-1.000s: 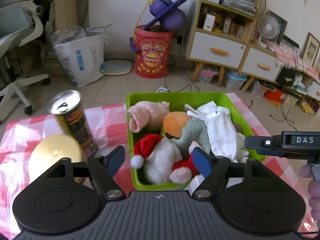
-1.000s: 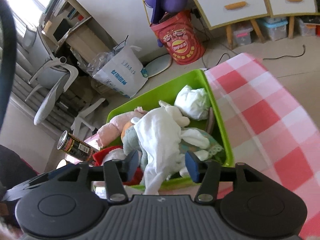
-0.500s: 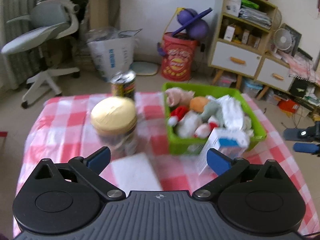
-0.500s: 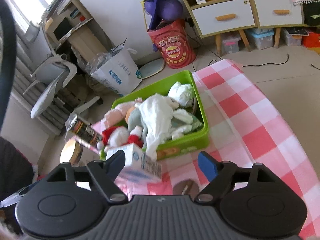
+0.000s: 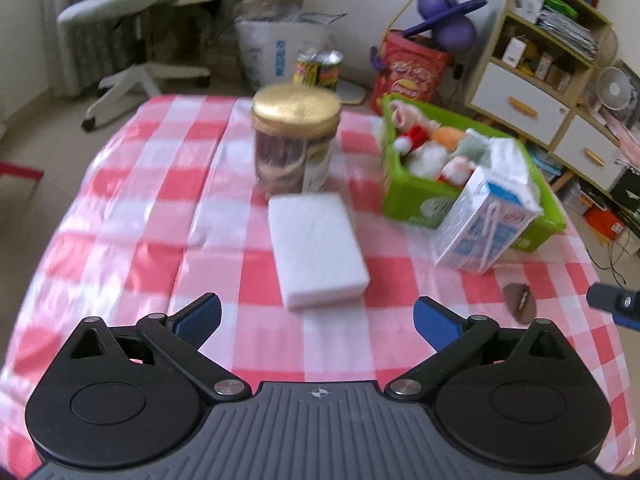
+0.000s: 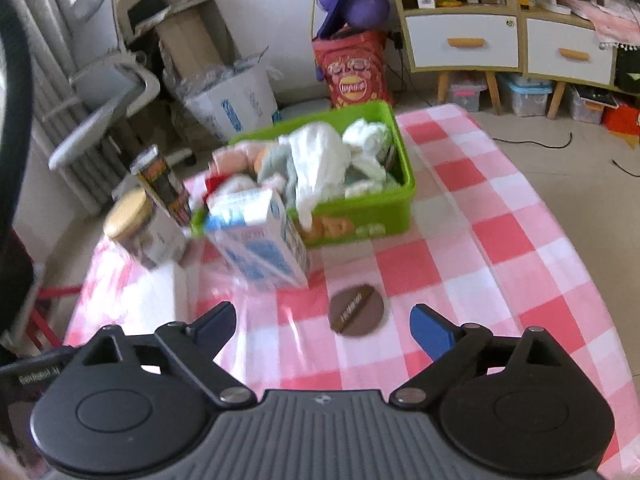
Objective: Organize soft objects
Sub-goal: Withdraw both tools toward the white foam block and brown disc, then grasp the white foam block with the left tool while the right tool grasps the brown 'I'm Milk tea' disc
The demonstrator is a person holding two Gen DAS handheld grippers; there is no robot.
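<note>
Though hidden from the right view, white sponge before wide, empty left claw.

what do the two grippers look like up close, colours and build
Both match: the left gripper and right gripper have a ribbed grey body, two black round housings, black linkage arms with silver pivot screws, and blue pads on the jaws. No cables or sleeves show.

Both wrist views looked down across the checked table from its near edge, sharing the green bin.
</note>
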